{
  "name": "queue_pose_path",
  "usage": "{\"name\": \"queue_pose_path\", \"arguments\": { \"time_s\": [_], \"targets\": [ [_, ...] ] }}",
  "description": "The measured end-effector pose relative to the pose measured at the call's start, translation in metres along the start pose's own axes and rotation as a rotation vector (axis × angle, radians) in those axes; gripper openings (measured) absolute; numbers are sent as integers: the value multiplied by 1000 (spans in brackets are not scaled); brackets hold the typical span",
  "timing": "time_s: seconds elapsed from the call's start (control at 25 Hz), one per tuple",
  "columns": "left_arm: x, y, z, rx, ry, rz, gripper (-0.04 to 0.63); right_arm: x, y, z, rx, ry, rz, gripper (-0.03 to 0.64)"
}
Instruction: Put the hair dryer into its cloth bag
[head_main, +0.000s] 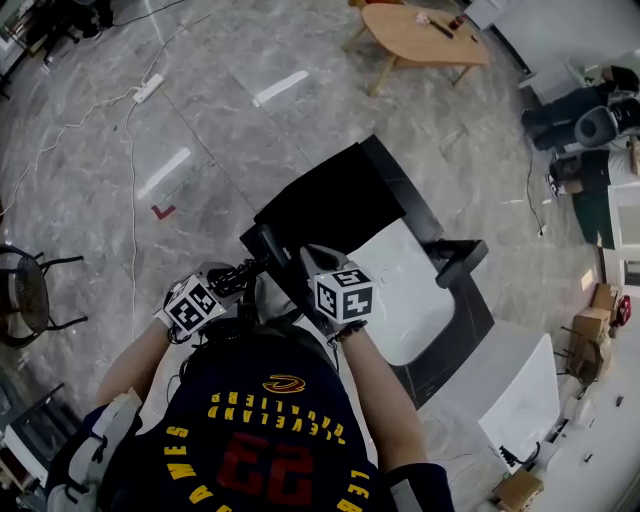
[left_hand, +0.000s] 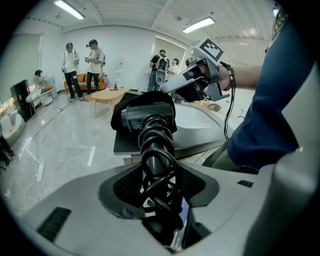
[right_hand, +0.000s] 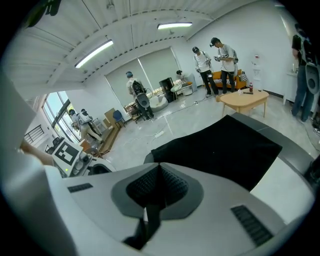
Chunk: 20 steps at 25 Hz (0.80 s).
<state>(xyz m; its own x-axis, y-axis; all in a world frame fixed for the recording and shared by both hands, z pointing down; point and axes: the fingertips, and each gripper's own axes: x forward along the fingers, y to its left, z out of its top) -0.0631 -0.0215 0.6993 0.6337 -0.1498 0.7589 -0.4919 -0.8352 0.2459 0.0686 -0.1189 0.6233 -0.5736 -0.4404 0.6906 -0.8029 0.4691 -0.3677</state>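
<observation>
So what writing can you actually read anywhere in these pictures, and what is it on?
"CLEVELAND" and "CAVALIERS": yellow letters on the person's dark shirt, upside down in the head view.
"23": red number, same shirt.
"MES" and "LE": the two ends of a yellow arc on that shirt, the rest cut off.
Label on the hair dryer: white print, too small to read.
Marker cubes: black-and-white square patterns only, no words.

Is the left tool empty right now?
No, the left tool grips the hair dryer by its handle, which has the cord wound around it.
</observation>
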Motion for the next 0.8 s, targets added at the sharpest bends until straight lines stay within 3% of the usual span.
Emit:
{"name": "queue_pose_path", "arguments": {
  "time_s": [0.44, 0.8],
  "targets": [
    [37, 17, 35, 92, 12, 31, 204, -3, 1, 1, 14, -13, 7, 11],
    [66, 28, 68, 94, -3, 63, 204, -3, 6, 7, 28, -30, 35, 11]
  ]
}}
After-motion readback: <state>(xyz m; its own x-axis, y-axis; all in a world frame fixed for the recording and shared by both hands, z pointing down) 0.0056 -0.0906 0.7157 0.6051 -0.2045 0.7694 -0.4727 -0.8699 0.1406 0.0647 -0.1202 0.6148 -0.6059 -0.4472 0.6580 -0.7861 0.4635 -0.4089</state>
